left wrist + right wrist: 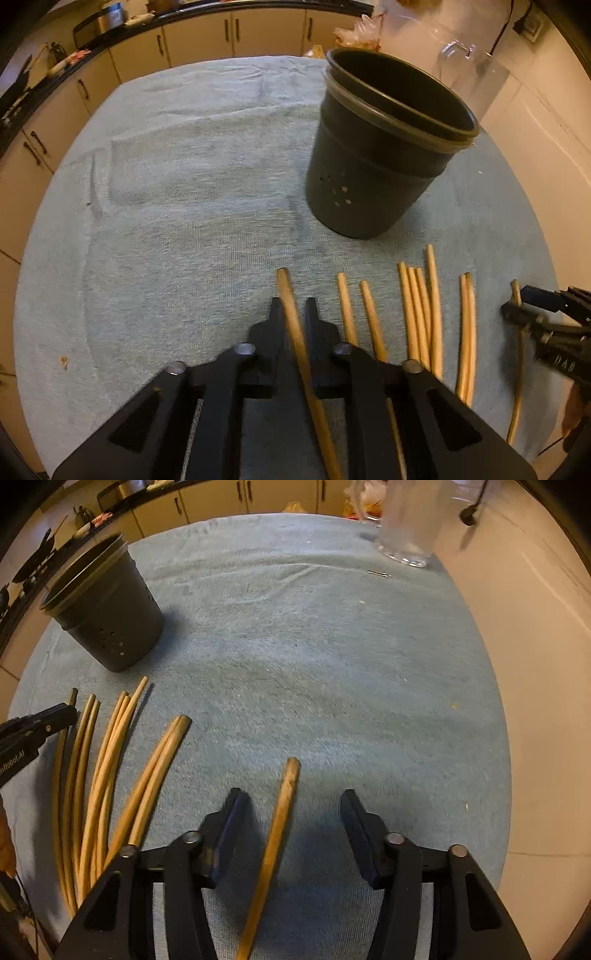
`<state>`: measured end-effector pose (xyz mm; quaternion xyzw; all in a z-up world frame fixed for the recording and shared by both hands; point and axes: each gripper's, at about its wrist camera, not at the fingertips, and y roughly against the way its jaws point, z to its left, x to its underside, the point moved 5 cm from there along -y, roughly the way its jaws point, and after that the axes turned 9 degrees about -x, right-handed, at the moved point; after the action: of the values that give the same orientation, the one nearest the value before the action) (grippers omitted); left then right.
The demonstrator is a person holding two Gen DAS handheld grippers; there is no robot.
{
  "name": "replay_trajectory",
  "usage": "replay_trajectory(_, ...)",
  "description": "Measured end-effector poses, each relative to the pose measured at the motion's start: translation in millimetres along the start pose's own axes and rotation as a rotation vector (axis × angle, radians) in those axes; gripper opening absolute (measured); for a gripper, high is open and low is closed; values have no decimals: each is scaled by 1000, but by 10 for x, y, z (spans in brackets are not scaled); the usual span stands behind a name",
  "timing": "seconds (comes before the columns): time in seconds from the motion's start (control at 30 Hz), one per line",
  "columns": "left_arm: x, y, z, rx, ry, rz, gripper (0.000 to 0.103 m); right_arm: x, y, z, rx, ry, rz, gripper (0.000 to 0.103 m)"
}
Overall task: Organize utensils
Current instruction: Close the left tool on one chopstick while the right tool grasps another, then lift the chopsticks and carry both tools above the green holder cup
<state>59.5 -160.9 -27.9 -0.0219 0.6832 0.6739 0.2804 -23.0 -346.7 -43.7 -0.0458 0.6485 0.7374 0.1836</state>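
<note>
1. The left gripper (294, 314), made of matte black plastic with round metal rivets, has its 2 narrow fingers pinched on a round wooden chopstick (295, 332).
2. That chopstick runs up between the fingers, its blunt tip sticking out just past them over the towel (184, 221).
3. The right gripper (291, 808) has its jaws apart, with a single wooden chopstick (280, 819) lying between them, touching neither pad.
4. The other chopsticks (107, 775), thin, pale and smooth, lie loosely side by side on the towel between the 2 grippers.
5. A dark cylindrical cup (384, 147) with a ridged rim and small round holes near its base stands upright beyond the chopsticks.
6. The towel is a nubby, pale blue-grey cloth with soft creases.
7. A clear glass jar (410, 520) stands at the towel's far edge.
</note>
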Motion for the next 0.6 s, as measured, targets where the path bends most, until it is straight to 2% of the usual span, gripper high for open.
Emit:
replay_trajectory(0.03,23,27,20,-2,14,-5,6,-32,9,14,-3,16,-9,21)
replay_trajectory(0.07,39,64,26,-6,23,-15,6,-41,8,21,-6,17,-11,10)
replay_trajectory(0.1,52,121,27,-5,28,-32,6,-39,15,21,-14,9,-16,8)
replay_trajectory(0.23,102,647,82,-2,18,-151,6,12,220,57,-63,3,-116,7)
replay_trajectory(0.4,253,1411,125,26,23,-310,6,115,838,166,-118,22,-292,7)
replay_trajectory(0.6,450,2028,160,41,40,-461,6,307,1508,327,-147,54,-469,7)
